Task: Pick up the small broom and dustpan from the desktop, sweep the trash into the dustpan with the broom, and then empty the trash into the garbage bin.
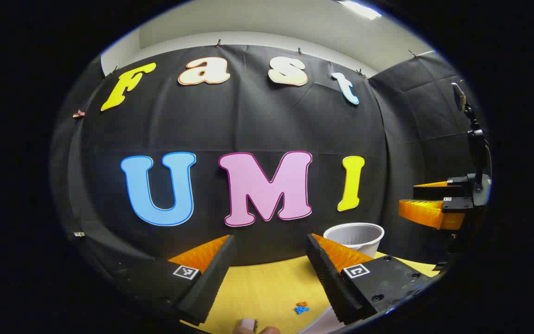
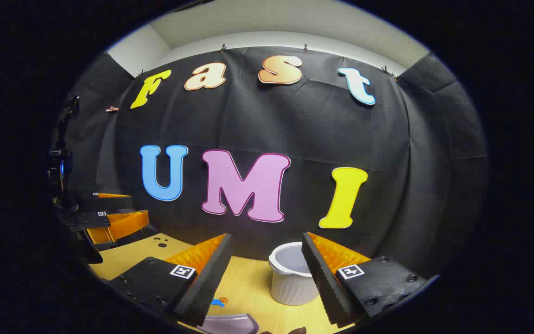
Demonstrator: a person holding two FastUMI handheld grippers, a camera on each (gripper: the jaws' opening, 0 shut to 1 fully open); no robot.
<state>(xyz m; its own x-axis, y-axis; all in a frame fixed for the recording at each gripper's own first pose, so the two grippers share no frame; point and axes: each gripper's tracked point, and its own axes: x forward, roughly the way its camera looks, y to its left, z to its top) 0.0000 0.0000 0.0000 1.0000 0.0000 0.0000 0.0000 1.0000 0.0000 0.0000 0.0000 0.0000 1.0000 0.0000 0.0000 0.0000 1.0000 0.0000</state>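
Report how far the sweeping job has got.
Nothing looks done. Orange and blue trash scraps lie on the yellow desktop. Left claw and right claw hover open, empty. The lilac dustpan lies ungrasped. Grasping, sweeping and emptying into the white ribbed bin remain.

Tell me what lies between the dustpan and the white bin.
Bare yellow desktop, per the right gripper view: dustpan at bottom, bin beyond, trash bits off to the left.
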